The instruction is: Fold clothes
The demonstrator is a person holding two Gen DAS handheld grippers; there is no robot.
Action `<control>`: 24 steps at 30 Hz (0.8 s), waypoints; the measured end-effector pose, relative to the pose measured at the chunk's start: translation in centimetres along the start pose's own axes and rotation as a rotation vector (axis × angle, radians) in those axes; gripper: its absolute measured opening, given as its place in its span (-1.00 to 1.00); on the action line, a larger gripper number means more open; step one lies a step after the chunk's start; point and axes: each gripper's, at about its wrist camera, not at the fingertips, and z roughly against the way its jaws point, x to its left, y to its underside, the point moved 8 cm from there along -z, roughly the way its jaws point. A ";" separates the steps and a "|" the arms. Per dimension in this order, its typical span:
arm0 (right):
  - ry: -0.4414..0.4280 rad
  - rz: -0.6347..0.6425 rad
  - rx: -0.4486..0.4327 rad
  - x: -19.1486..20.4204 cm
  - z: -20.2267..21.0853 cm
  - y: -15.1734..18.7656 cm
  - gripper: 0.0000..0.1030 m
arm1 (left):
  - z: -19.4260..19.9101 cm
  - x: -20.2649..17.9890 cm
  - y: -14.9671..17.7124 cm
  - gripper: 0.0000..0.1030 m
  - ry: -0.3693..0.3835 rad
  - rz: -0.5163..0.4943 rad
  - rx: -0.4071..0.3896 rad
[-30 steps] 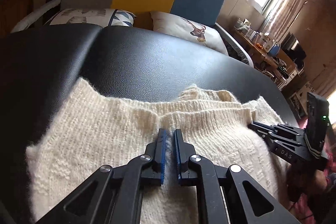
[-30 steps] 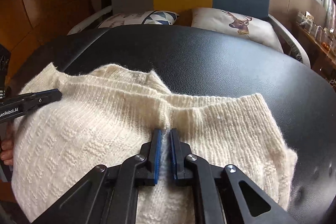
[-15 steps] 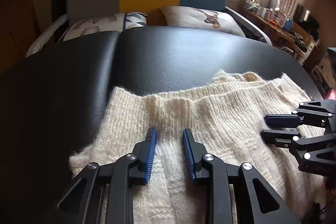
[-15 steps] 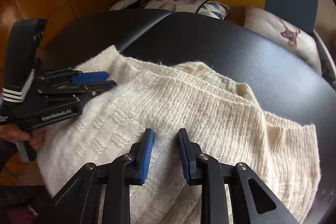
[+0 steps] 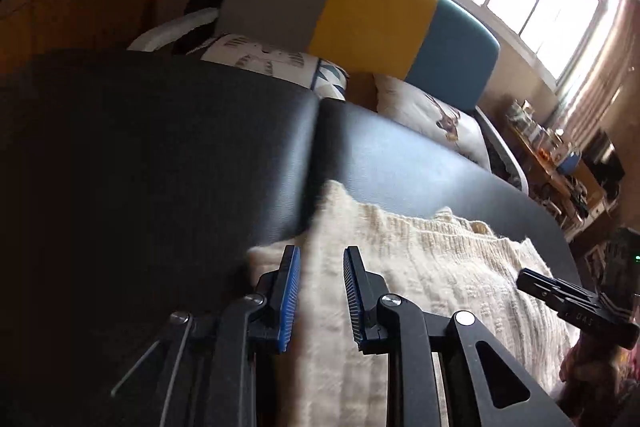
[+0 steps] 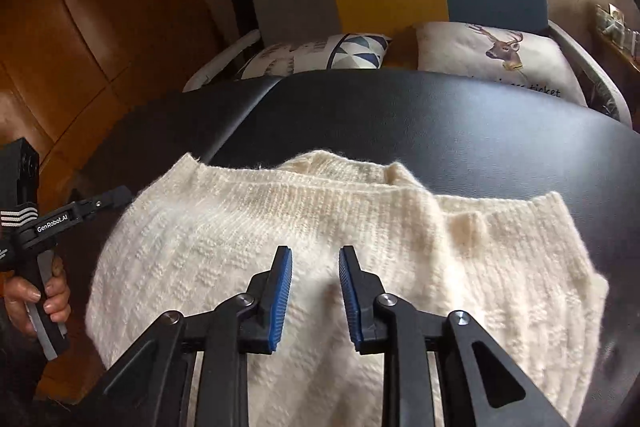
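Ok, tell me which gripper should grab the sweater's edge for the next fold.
Left, probably. The left gripper is open right at the left edge of the cream sweater, straddling it. The right gripper, also open, hovers over the sweater's middle, away from any edge.

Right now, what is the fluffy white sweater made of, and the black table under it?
The sweater looks like cream knitted wool or a similar yarn: ribbed stitches, fuzzy edges. The table seems padded, with a black leather-like cover: fine grain, soft sheen and a seam. Real or fake leather, I cannot tell.
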 end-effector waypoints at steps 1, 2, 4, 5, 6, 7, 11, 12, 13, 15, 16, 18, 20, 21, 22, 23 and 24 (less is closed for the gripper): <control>0.025 -0.006 -0.008 -1.5 1.0 0.3 -0.49 | 0.8 0.8 0.9 -0.51 0.008 0.015 0.015; 0.056 -0.017 -0.012 -3.1 2.0 0.6 -0.47 | 1.3 1.3 2.0 -0.50 0.032 0.025 0.040; 0.089 -0.069 -0.006 -5.7 3.0 1.9 -0.46 | 2.0 1.4 4.2 -0.39 0.089 0.029 0.091; 0.086 -0.105 0.003 -6.6 3.1 2.6 -0.46 | 2.1 1.1 5.2 -0.25 0.103 0.018 0.114; 0.083 -0.141 0.011 -7.6 3.2 3.4 -0.46 | 2.1 0.9 6.3 -0.18 0.117 0.007 0.137; 0.080 -0.177 0.020 -8.6 3.2 4.2 -0.46 | 2.0 0.6 7.3 -0.12 0.130 0.002 0.163; 0.060 -0.214 -0.039 -9.2 3.8 6.1 -0.46 | 1.4 -0.3 9.7 -0.59 0.136 -0.028 0.209; 0.070 -0.204 -0.047 -9.1 3.8 6.5 -0.46 | 1.3 -0.4 9.4 -0.59 0.135 -0.037 0.211; 0.082 -0.192 -0.053 -9.1 3.9 6.8 -0.49 | 1.1 -0.4 9.2 -0.60 0.134 -0.045 0.213; 0.091 -0.171 -0.057 -9.0 4.1 7.1 -0.49 | 0.8 -0.6 8.8 -0.60 0.133 -0.062 0.217; 0.093 -0.162 -0.058 -9.0 4.1 7.1 -0.49 | 1.0 -0.8 8.5 -0.60 0.155 -0.072 0.217; 0.086 -0.161 -0.058 -9.2 4.4 7.1 -0.49 | 2.0 -0.9 8.3 -0.52 0.245 -0.060 0.218; 0.104 -0.191 -0.035 -9.1 4.8 6.8 -0.46 | 2.7 0.0 8.6 -0.15 0.308 -0.016 0.238; 0.128 -0.202 -0.027 -8.9 5.1 6.4 -0.46 | 3.0 0.4 8.9 -0.08 0.327 -0.005 0.240; 0.134 -0.184 -0.033 -7.8 5.5 5.7 -0.40 | 3.3 0.6 9.1 -0.05 0.350 -0.002 0.237; 0.105 -0.144 -0.049 -6.0 5.7 4.8 -0.39 | 3.6 0.7 9.5 -0.05 0.380 0.000 0.237; 0.076 -0.104 -0.065 -4.3 5.9 3.8 -0.39 | 3.8 0.6 10.0 -0.05 0.416 0.002 0.240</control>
